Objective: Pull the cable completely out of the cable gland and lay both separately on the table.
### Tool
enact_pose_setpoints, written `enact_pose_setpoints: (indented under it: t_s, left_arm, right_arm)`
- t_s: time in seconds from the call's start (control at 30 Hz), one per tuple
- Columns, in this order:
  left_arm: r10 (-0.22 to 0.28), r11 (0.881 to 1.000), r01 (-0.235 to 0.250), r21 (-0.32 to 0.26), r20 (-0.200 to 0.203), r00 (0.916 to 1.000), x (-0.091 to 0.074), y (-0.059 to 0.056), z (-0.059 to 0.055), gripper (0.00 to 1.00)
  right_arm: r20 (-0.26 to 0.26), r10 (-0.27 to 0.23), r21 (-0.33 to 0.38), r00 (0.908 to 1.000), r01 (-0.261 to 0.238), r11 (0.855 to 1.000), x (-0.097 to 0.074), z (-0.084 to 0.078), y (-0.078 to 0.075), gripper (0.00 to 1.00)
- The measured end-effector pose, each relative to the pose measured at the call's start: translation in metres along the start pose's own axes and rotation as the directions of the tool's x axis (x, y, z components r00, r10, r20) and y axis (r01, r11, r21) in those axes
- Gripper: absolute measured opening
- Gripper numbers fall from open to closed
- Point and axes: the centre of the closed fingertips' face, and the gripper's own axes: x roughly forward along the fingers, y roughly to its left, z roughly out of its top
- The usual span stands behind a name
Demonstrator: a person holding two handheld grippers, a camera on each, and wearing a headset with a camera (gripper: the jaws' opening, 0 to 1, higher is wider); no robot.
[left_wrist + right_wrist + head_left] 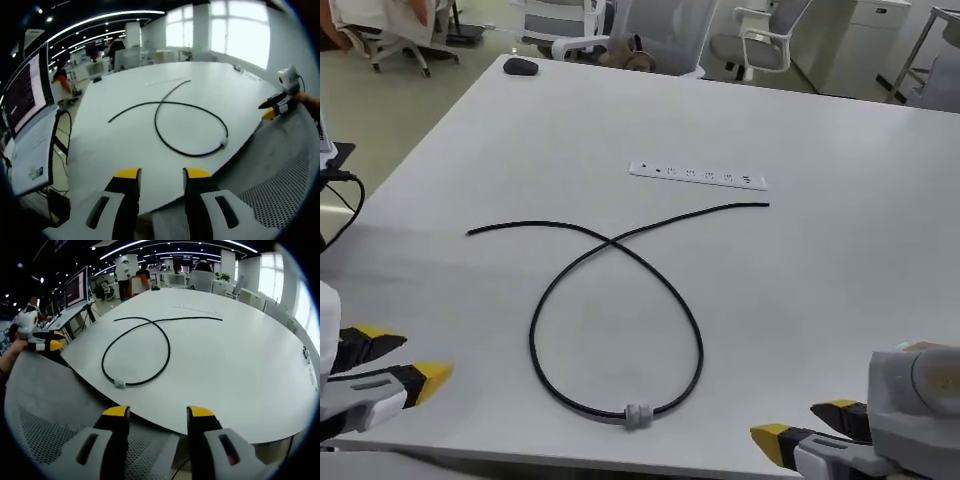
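Cable [610,241] loops on table [820,270], gland [637,415] threaded on (near edge); left gripper [160,173] and right gripper [159,411] gape, empty.

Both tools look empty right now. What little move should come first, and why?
Probably move the right gripper to the grey cable gland and close on it. It and the left gripper are open and empty; the gland sits on the looped black cable near the edge of the table, nearer the right one.

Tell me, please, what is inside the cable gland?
The black cable runs through the cable gland, emerging at both ends; the stretch inside is hidden by its grey body.
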Motion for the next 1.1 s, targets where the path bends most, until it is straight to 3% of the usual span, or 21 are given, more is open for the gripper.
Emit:
enact_pose_setpoints:
  t_s: [0.07,0.17,0.2,0.23,0.33,0.4,0.43,0.5,0.53,0.6,0.7,0.8,0.87,0.9,0.93,1.0,1.03,1.1]
  left_arm:
    - [-0.008,0.995,0.01,0.099,-0.014,0.9999,0.0,-0.007,0.012,0.31]
    - [-0.058,0.986,0.053,0.159,0.023,0.9981,0.003,-0.021,0.039,0.3]
    - [-0.074,0.976,0.07,0.205,0.013,0.9972,0.006,-0.027,0.046,0.29]
    - [-0.094,0.974,0.089,0.208,0.013,0.9955,0.008,-0.033,0.051,0.29]
    - [-0.215,0.96,0.2,0.197,0.055,0.9751,0.023,-0.065,0.071,0.3]
    - [-0.27,0.934,0.256,0.249,0.023,0.9625,0.034,-0.084,0.075,0.3]
    - [-0.291,0.915,0.276,0.295,0.007,0.9566,0.041,-0.095,0.077,0.3]
    - [-0.347,0.881,0.336,0.333,-0.028,0.9376,0.049,-0.113,0.077,0.31]
    - [-0.384,0.865,0.376,0.333,-0.042,0.9223,0.053,-0.124,0.079,0.32]
    - [-0.428,0.841,0.421,0.341,-0.058,0.9019,0.059,-0.137,0.08,0.33]
    - [-0.459,0.808,0.461,0.367,-0.1,0.8829,0.071,-0.149,0.078,0.34]
    - [-0.508,0.752,0.535,0.385,-0.178,0.8428,0.085,-0.167,0.069,0.35]
    - [-0.51,0.743,0.542,0.394,-0.192,0.8387,0.097,-0.173,0.067,0.34]
    - [-0.516,0.736,0.555,0.387,-0.21,0.8305,0.102,-0.176,0.064,0.35]
    - [-0.528,0.716,0.588,0.376,-0.258,0.809,0.106,-0.182,0.054,0.35]
    - [-0.521,0.71,0.593,0.38,-0.284,0.805,0.115,-0.184,0.048,0.36]
    - [-0.522,0.701,0.599,0.388,-0.292,0.801,0.12,-0.188,0.046,0.36]
    - [-0.529,0.701,0.614,0.363,-0.312,0.7892,0.128,-0.19,0.04,0.37]
  right_arm:
    - [0.002,0.001,0.0,1.0,-0.001,1.0,0.0,0.0,0.0,0.47]
    - [0.005,0.002,0.0,1.0,-0.002,1.0,0.0,0.001,0.0,0.47]
    - [0.007,0.003,-0.001,1.0,-0.003,1.0,0.0,0.001,0.0,0.47]
    - [0.008,0.004,-0.002,1.0,-0.004,1.0,0.0,0.002,0.001,0.47]
    - [0.012,0.004,-0.004,0.9999,-0.004,1.0,0.0,0.002,0.0,0.47]
    - [0.014,0.004,-0.008,0.9999,-0.004,1.0,0.0,0.003,0.001,0.47]
    - [0.015,0.005,-0.009,0.9999,-0.005,1.0,0.0,0.003,0.001,0.47]
    - [0.018,0.006,-0.01,0.9998,-0.006,1.0,0.0,0.003,0.001,0.47]
    - [0.02,0.006,-0.012,0.9998,-0.005,1.0,-0.001,0.004,0.001,0.47]
    - [0.023,0.005,-0.01,0.9997,-0.005,1.0,-0.001,0.004,0.001,0.48]
    - [0.028,0.002,-0.005,0.9996,-0.002,1.0,-0.001,0.005,0.0,0.48]
    - [0.035,0.001,0.002,0.9994,-0.001,1.0,-0.001,0.006,0.0,0.48]
    - [0.036,0.004,0.001,0.9994,-0.004,1.0,-0.001,0.006,0.0,0.48]
    - [0.036,0.005,0.0,0.9994,-0.005,1.0,-0.001,0.006,0.0,0.48]
    - [0.034,0.006,-0.001,0.9994,-0.006,1.0,0.0,0.006,0.001,0.48]
    - [0.031,0.008,-0.002,0.9995,-0.008,1.0,0.0,0.005,0.001,0.48]
    - [0.03,0.008,-0.002,0.9995,-0.008,1.0,0.0,0.005,0.001,0.48]
    - [0.028,0.01,-0.003,0.9995,-0.009,1.0,0.0,0.005,0.001,0.48]
